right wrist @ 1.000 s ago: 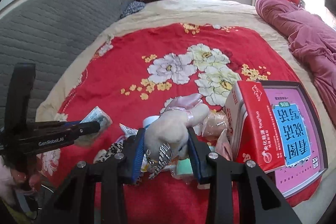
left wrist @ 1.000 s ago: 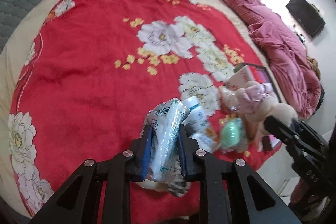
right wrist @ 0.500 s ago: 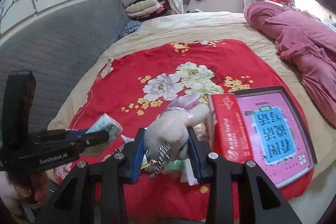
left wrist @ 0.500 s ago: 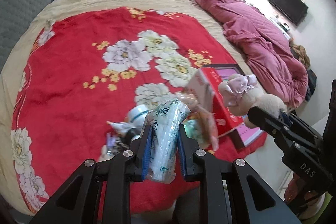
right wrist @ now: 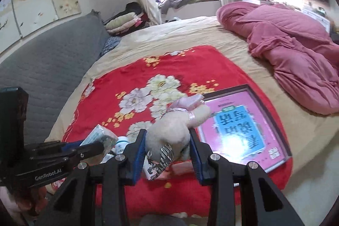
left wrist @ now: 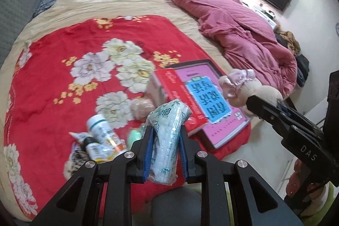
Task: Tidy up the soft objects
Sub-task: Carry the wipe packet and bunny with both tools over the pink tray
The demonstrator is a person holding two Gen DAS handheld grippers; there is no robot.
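**Both tongs loaded above the bed's near edge**

The left tongs pinch a tissue pack between blue pads; the pack stands up out of the jaws, its lower end crumpled and partly hidden by the frame. The right tongs pinch a plush toy around its body — a pink satin bow sits at its top, and a silvery tag hangs below the pads. Which animal it is cannot be told; the face is turned away.

Both loads hang clear of the red blanket with its white flowers. Under them lies a small heap: a white bottle with an orange label, a darker small bottle just beside it, a pale green round thing half hidden behind the left tongs, and a crinkly wrapper that is too blurred to read.

To the right, a red box leans on a pink book in a dark frame, the book's near corner reaching the blanket's edge. Farther off, a pink quilt is bunched along the bed's far side. A hand on the left tool is cut off at the frame's corner.
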